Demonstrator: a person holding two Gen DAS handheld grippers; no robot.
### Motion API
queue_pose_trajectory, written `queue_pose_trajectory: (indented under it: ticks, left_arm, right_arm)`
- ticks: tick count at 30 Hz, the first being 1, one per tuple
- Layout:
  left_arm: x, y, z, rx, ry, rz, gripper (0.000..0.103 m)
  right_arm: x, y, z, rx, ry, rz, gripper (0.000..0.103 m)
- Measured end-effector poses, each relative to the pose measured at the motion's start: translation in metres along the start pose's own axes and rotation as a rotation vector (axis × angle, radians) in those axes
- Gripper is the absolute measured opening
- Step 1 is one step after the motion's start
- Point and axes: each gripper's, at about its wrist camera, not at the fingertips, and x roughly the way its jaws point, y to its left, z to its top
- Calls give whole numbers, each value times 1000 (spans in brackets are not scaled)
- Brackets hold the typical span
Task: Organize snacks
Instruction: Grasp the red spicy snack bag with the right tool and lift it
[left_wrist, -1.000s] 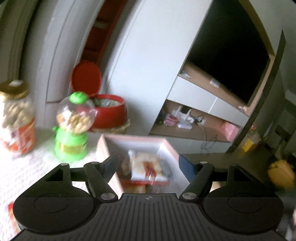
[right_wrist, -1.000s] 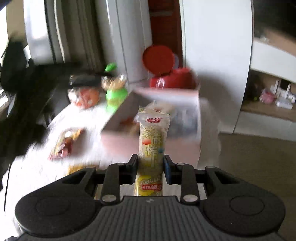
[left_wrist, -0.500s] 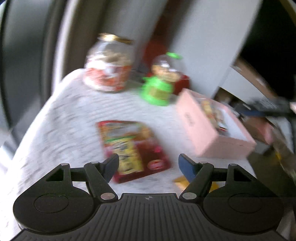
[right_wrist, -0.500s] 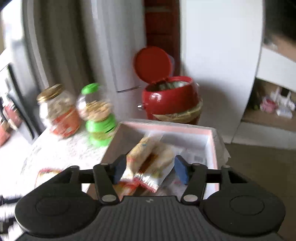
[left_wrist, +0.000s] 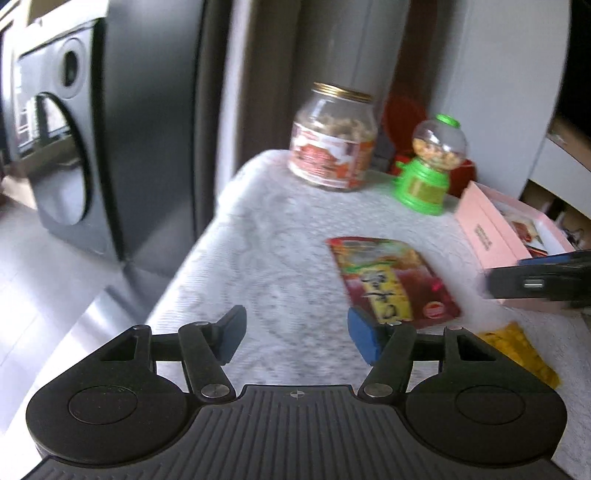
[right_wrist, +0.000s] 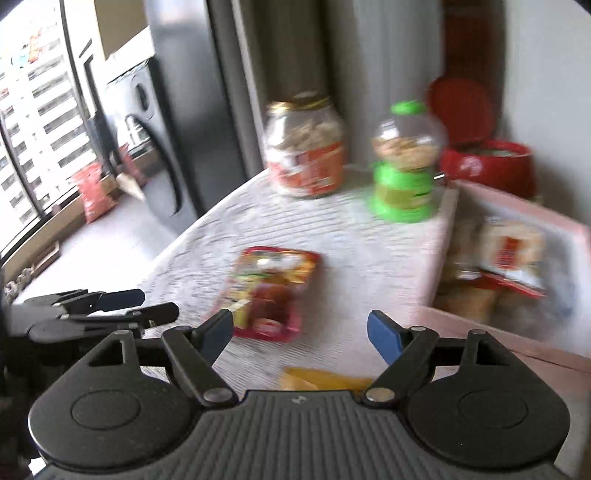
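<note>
So the right gripper (right_wrist: 299, 328) just dropped the tall yellow-and-white stick pack it was carrying a second ago into the pink box (right_wrist: 532, 221) at 3 o'clock; its jaws are now spread wide, holding nothing. The left gripper (left_wrist: 293, 334) has swung off the box toward the table, jaws also released. The red snack pouch (left_wrist: 391, 280) lies flat at 1 o'clock, yellow packet (left_wrist: 517, 350) at 3. Probably the pouch goes next.
</note>
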Motion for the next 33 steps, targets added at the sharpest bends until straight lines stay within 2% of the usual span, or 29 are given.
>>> queue_pose_trajectory:
  ticks: [2, 6, 7, 8, 10, 11, 13, 15, 16, 18, 21, 25, 29, 33]
  left_arm:
    - [-3, 8, -1, -16, -2, 6, 67]
    - [-6, 14, -3, -23, -2, 26, 67]
    - [-5, 14, -4, -15, 0, 28, 67]
    - [-5, 14, -5, -8, 2, 30, 67]
    - [-3, 14, -7, -2, 11, 32, 66]
    - [-2, 15, -8, -5, 15, 28, 65]
    - [-3, 16, -9, -10, 18, 22, 64]
    - [-4, 15, -10, -8, 20, 20, 64]
    - [-5, 15, -10, -6, 20, 17, 64]
    - [-7, 12, -10, 0, 18, 10, 64]
    - [-10, 5, -9, 11, 17, -4, 63]
    - [-7, -8, -9, 40, 38, -44, 63]
    - [-3, -27, -12, 63, 76, -125, 63]
    - [-2, -55, -17, 112, 111, -223, 63]
  right_arm:
    - [32, 9, 11, 38, 50, 7, 80]
    - [93, 18, 24, 90, 176, -48, 80]
    - [102, 21, 25, 90, 199, -58, 84]
    - [104, 27, 25, 61, 182, -76, 91]
    - [114, 43, 21, -39, 207, -124, 94]
    - [115, 51, 17, -104, 192, -143, 95]
    - [109, 54, 11, -149, 155, -145, 95]
    - [102, 47, 11, -136, 174, -112, 86]
    - [97, 44, 11, -138, 189, -100, 85]
    - [83, 42, 7, -173, 186, -109, 77]
    - [52, 37, -4, -210, 160, -115, 74]
    - [-1, 16, -20, -164, 102, -89, 74]
    - [-47, -11, -43, -124, 31, -149, 74]
    - [-71, -39, -75, -71, 14, -240, 74]
